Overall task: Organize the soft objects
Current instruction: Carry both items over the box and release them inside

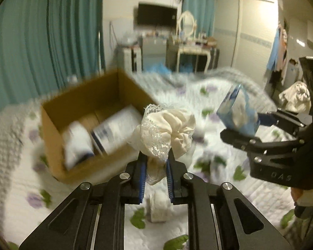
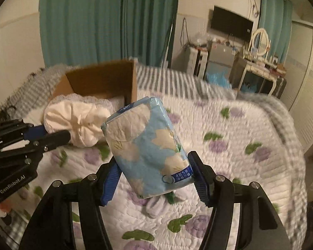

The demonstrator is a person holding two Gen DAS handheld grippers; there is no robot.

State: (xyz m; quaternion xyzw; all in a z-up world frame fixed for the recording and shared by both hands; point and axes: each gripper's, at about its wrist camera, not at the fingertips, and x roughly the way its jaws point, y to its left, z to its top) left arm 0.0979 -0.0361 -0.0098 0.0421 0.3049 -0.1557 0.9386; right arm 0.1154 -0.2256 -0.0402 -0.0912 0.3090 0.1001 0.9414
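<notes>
My left gripper (image 1: 155, 160) is shut on a cream cloth bundle with lace trim (image 1: 167, 129), held above the bed beside the open cardboard box (image 1: 52, 137); the bundle also shows in the right wrist view (image 2: 77, 123). My right gripper (image 2: 154, 179) is shut on a light blue tissue pack (image 2: 148, 145), held above the quilt; the pack also shows in the left wrist view (image 1: 237, 112). The box (image 2: 106, 79) holds two white and blue packs (image 1: 114, 131). A small white soft item (image 2: 155, 207) lies on the quilt under the right gripper.
The bed has a white quilt with purple flowers (image 2: 229, 129). Teal curtains (image 2: 106, 20) hang behind the box. A dresser with a mirror (image 2: 258, 66) and a wall TV (image 2: 231, 24) stand past the bed's far end. A wardrobe (image 1: 246, 31) is at the right.
</notes>
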